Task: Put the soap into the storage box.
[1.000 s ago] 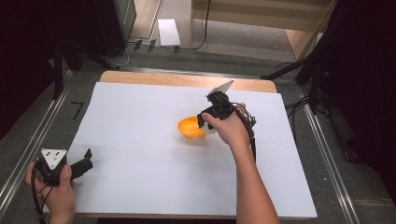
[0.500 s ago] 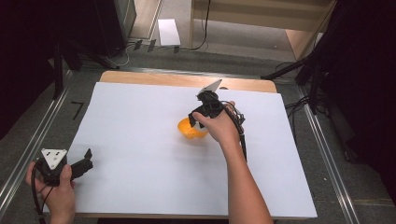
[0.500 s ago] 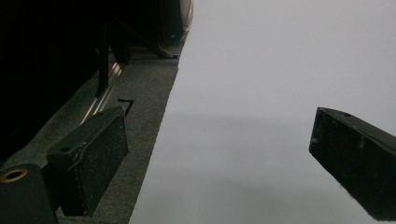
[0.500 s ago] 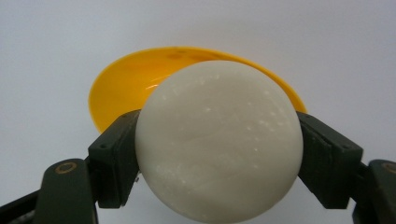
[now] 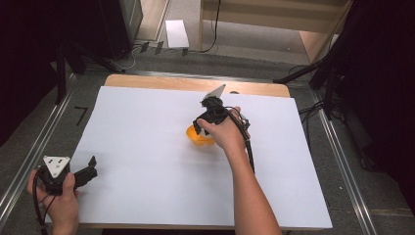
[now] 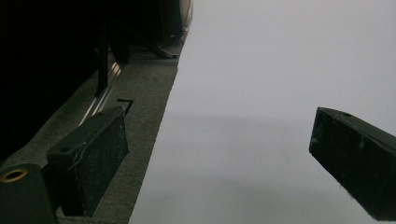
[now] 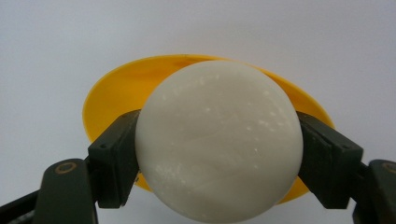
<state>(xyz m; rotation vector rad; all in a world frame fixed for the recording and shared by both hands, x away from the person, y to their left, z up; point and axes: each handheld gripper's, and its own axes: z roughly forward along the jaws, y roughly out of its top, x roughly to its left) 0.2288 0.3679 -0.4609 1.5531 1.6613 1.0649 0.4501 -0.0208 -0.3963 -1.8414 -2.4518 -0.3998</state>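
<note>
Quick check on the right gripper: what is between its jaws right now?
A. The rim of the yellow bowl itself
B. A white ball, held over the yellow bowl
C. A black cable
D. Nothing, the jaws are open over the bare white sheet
B. In the right gripper view the right gripper has its two black jaws pressed on either side of a white ball, with the yellow bowl right behind it.
</note>
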